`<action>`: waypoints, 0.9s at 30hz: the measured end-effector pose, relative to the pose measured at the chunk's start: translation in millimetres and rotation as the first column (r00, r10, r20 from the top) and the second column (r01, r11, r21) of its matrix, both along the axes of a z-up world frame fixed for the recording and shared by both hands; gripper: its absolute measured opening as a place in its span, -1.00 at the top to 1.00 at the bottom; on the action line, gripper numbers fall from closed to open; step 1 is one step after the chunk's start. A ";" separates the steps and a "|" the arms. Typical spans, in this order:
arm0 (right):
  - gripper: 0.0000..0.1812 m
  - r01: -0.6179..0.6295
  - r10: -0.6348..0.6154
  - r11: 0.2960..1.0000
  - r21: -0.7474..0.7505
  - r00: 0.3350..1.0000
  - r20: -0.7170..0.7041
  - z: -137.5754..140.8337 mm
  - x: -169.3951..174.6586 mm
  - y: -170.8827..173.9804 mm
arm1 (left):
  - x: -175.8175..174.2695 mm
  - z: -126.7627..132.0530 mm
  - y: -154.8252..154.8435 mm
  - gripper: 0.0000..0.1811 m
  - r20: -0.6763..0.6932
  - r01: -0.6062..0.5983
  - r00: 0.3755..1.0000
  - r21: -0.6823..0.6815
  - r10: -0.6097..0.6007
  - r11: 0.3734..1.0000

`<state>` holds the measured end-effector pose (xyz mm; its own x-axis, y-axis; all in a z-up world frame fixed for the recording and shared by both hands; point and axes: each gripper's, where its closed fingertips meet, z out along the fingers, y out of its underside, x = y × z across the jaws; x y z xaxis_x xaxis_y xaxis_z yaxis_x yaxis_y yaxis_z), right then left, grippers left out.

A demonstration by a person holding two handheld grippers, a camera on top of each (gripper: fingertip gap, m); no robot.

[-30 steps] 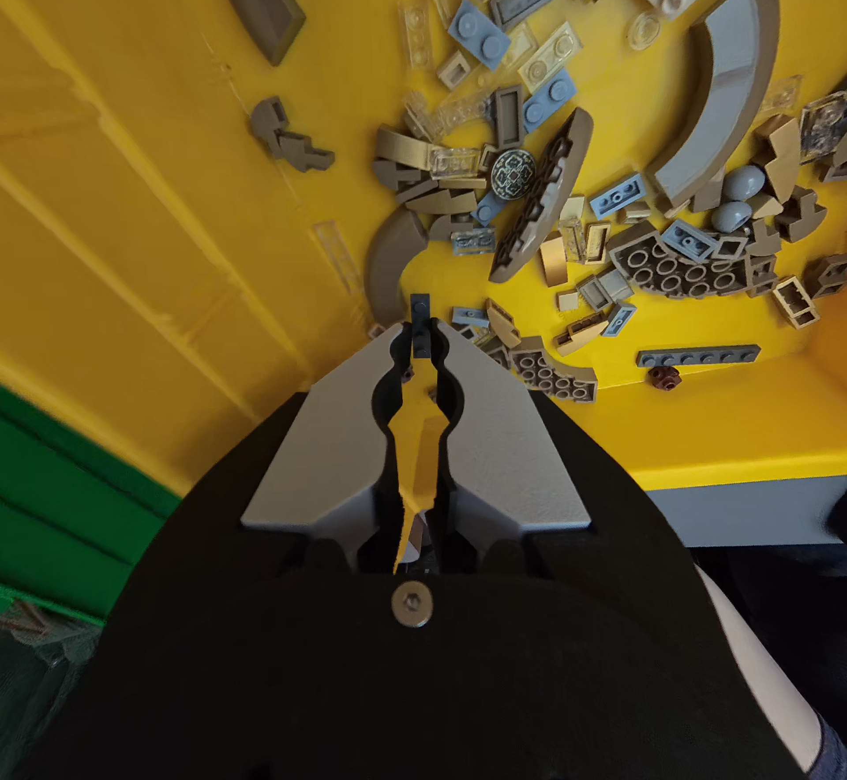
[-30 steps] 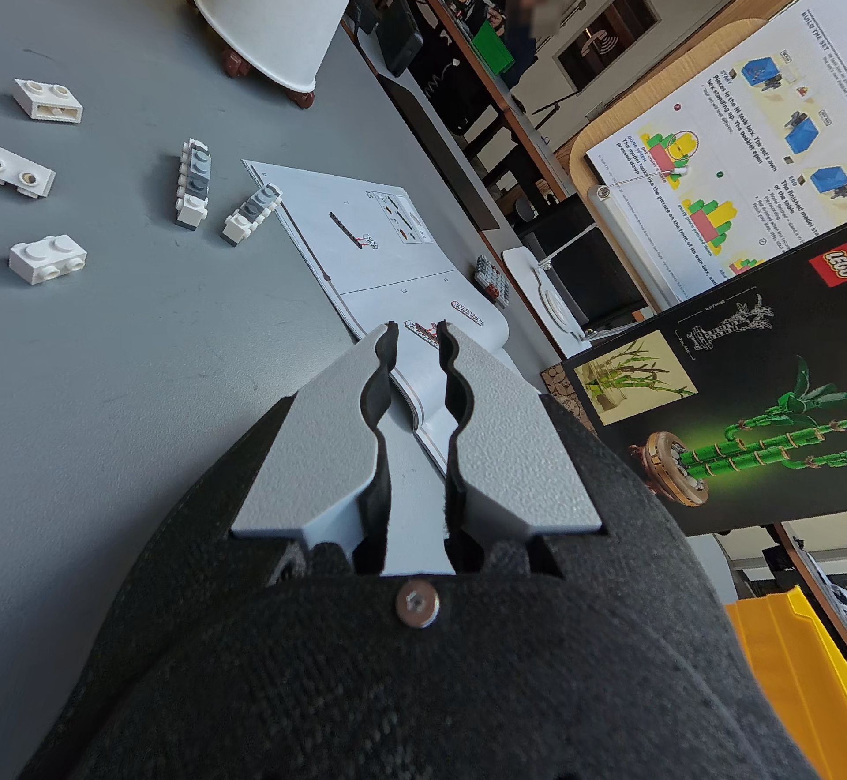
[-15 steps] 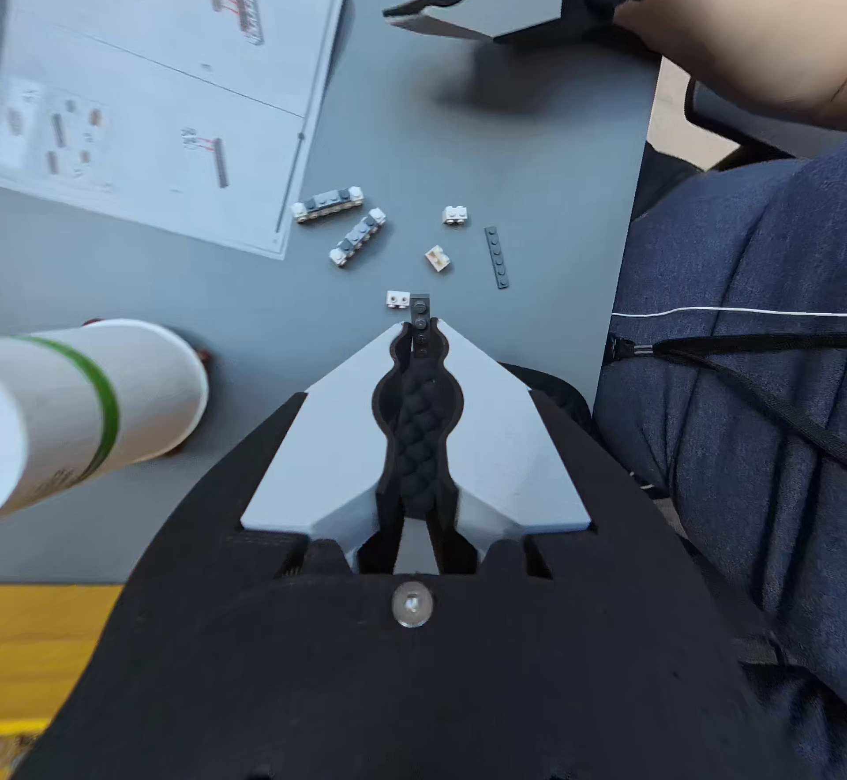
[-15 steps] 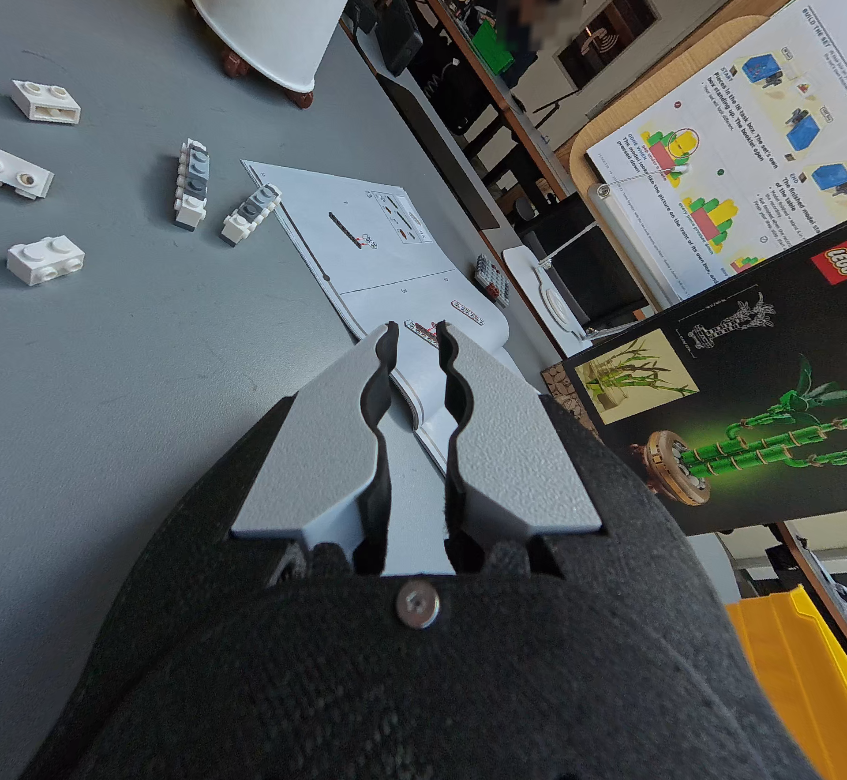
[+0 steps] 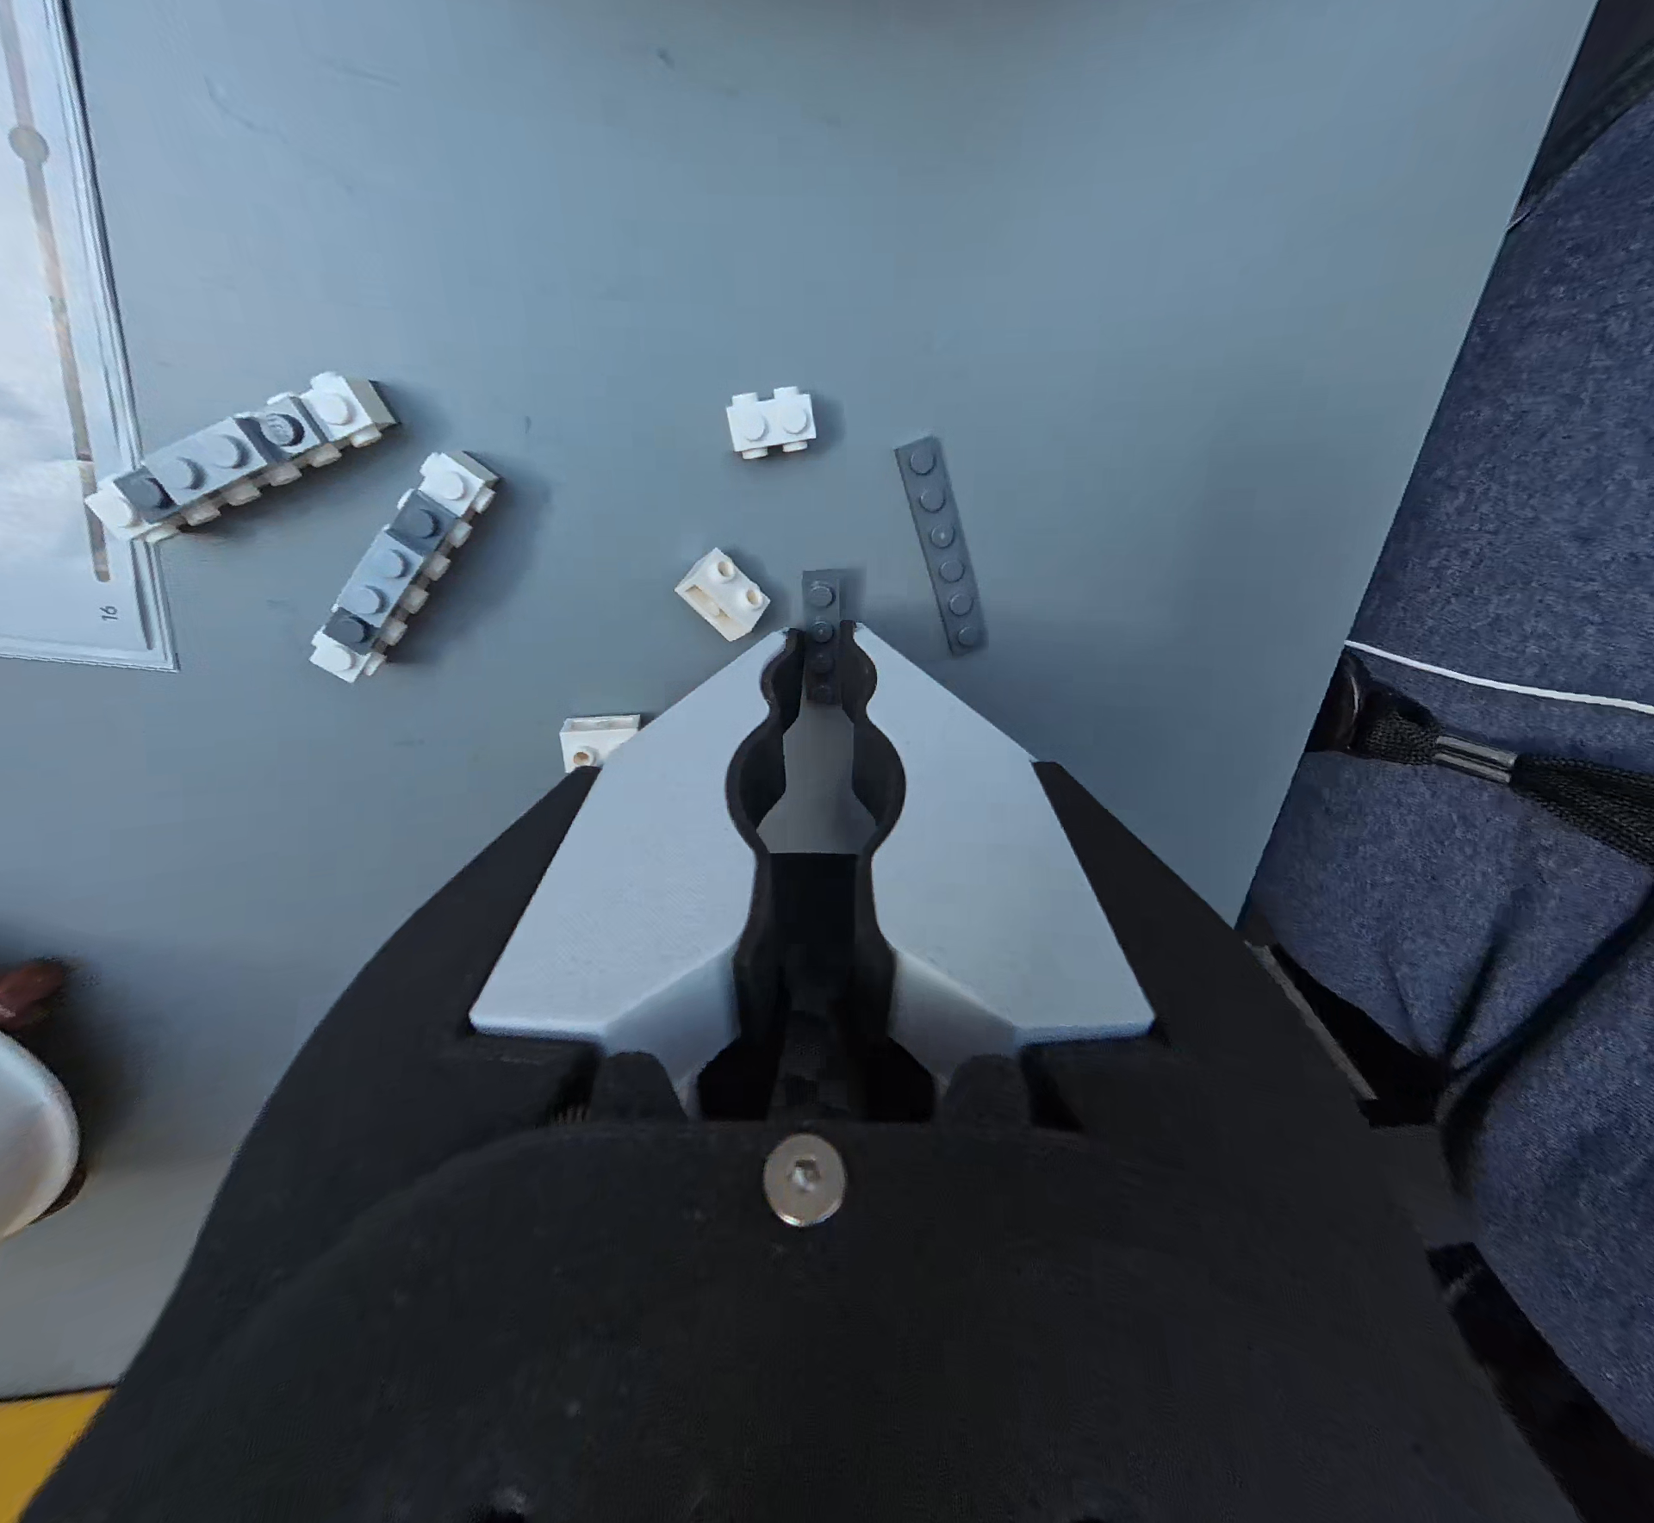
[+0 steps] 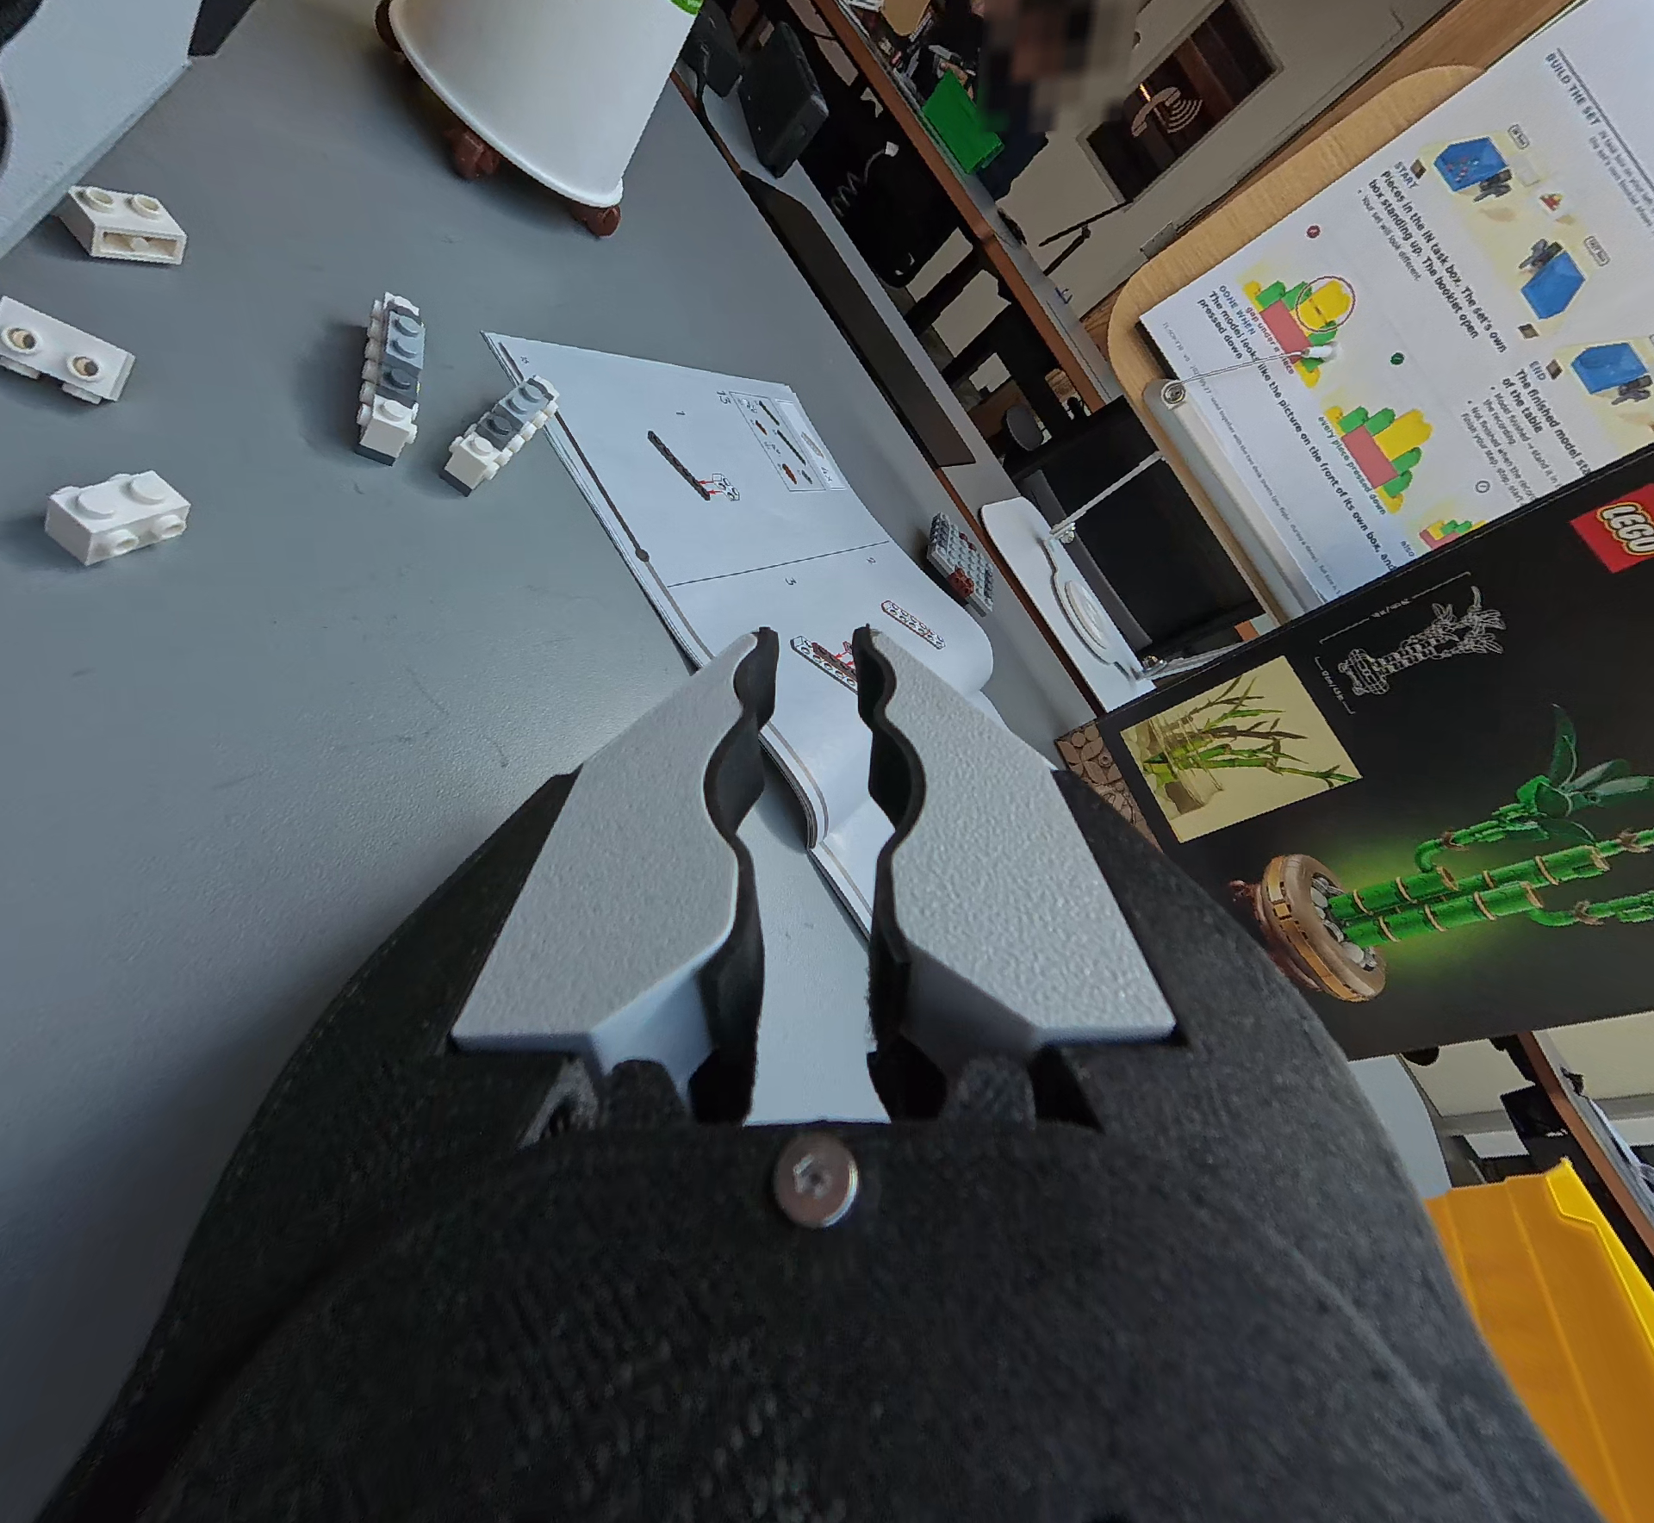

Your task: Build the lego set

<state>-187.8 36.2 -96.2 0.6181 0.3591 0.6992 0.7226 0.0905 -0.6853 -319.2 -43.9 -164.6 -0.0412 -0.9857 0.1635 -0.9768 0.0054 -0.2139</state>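
Note:
My left gripper (image 5: 821,640) is shut on a narrow dark grey plate (image 5: 824,596) that sticks out past its tips, low over the grey table (image 5: 805,182). Around it lie a longer dark grey plate (image 5: 940,545), three white bricks (image 5: 772,424) (image 5: 723,605) (image 5: 598,739) and two grey-and-white brick strips (image 5: 242,455) (image 5: 403,563). My right gripper (image 6: 813,639) is open and empty above the open instruction booklet (image 6: 716,496). The right wrist view also shows the strips (image 6: 392,379) (image 6: 501,433) and white bricks (image 6: 116,513).
An upturned white paper cup (image 6: 555,21) stands at the table's far side. The black set box (image 6: 1387,809) stands at the right, with a yellow bin (image 6: 1566,1346) below it. A person's leg in blue denim (image 5: 1477,585) is at the table edge. The booklet (image 5: 54,317) lies left. My right fingertips sit around 15 cm from my left ones.
My left gripper has carried the dark grey plate from above the yellow parts bin to the grey table and come down close beside the white bricks. The right gripper has hardly moved.

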 end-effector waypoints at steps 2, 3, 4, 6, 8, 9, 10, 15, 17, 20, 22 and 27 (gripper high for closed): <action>0.82 -0.001 0.001 1.000 0.000 1.000 -0.001 0.1 0.0 -0.1 | -1.4 -2.3 2.0 0.93 -0.013 0.021 1.000 0.041 -0.021 0.999; 0.82 -0.001 0.001 1.000 0.001 1.000 -0.003 0.4 0.1 -0.1 | -1.9 -2.7 -0.6 0.91 -0.015 0.038 0.999 0.037 -0.038 0.999; 0.82 -0.001 0.001 1.000 0.003 1.000 -0.004 0.7 0.1 -0.2 | -1.3 -2.7 -2.3 0.88 -0.012 0.047 0.999 0.034 -0.046 0.998; 0.82 -0.002 0.002 1.000 0.005 1.000 -0.009 1.4 0.3 -0.4 | -1.8 -1.6 -3.2 0.79 -0.013 0.048 0.999 0.024 -0.048 0.999; 0.82 -0.002 0.002 1.000 0.008 1.000 -0.013 2.3 0.4 -0.5 | -4.1 7.2 -1.5 0.78 0.003 0.042 0.999 0.006 -0.042 0.999; 0.82 -0.002 0.002 1.000 0.010 1.000 -0.014 2.7 0.5 -0.6 | -6.1 16.3 2.1 0.78 0.025 0.030 0.999 0.001 -0.030 1.000; 0.82 -0.003 0.003 1.000 0.011 1.000 -0.015 2.8 0.4 -0.8 | -9.3 28.8 10.0 0.76 0.053 0.008 0.999 0.010 -0.008 1.000; 0.82 -0.007 0.007 1.000 0.013 1.000 -0.003 2.0 -0.9 -1.1 | -78.7 129.9 115.3 0.77 0.305 -0.384 0.902 0.237 0.307 0.892; 0.82 -0.007 0.007 1.000 0.015 1.000 0.005 1.7 -1.6 -1.0 | -143.4 153.9 151.7 0.67 0.348 -0.594 0.793 0.260 0.500 0.762; 0.81 0.002 -0.002 1.000 0.005 1.000 0.017 -0.8 -1.1 0.9 | -253.1 138.3 173.3 0.79 0.202 -0.775 0.624 0.286 0.755 0.564; 0.81 0.010 -0.010 1.000 -0.002 1.000 0.021 -2.2 -0.4 2.2 | -301.5 120.0 177.3 0.84 0.098 -0.822 0.536 0.288 0.839 0.491; 0.82 0.019 -0.019 1.000 0.002 0.999 0.035 -3.3 0.2 3.0 | -334.7 81.8 176.0 0.83 -0.094 -0.893 0.412 0.155 0.906 0.423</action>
